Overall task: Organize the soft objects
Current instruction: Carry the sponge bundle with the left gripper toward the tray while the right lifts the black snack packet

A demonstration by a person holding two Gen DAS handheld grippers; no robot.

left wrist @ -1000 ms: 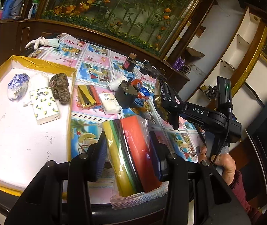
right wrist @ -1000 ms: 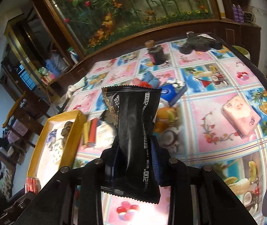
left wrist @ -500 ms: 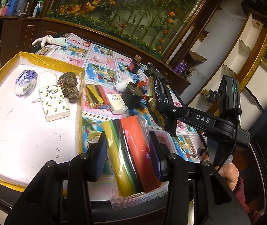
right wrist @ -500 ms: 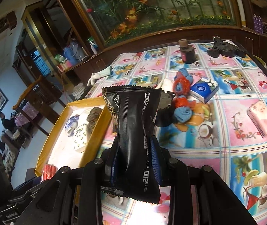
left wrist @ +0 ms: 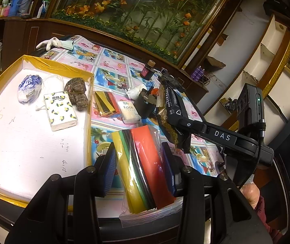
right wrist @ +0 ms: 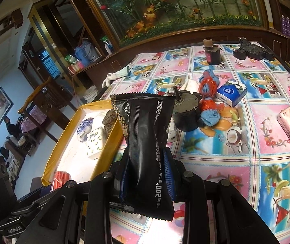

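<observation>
Your left gripper (left wrist: 139, 170) is pinching a zip bag of coloured sheets (left wrist: 145, 168) over the worktop's (right wrist: 216, 146) near edge, just beside the yellow-rimmed tray (left wrist: 89, 109). Your right gripper (right wrist: 147, 174) is clamped on a black snack packet (right wrist: 147, 142), up in the air. Further back in the tray sit a tissue pack (left wrist: 60, 110) and a knitted bundle (left wrist: 76, 94).

We can read "200+" on the black packet (right wrist: 147, 152) pinched in the right gripper (right wrist: 147, 174), and "DAS" on that gripper's side. Past its tips, a blue tissue box (right wrist: 231, 94) says "Vinda", and a white pack (left wrist: 129, 111) ahead of the left gripper (left wrist: 140, 172) says "Face".
</observation>
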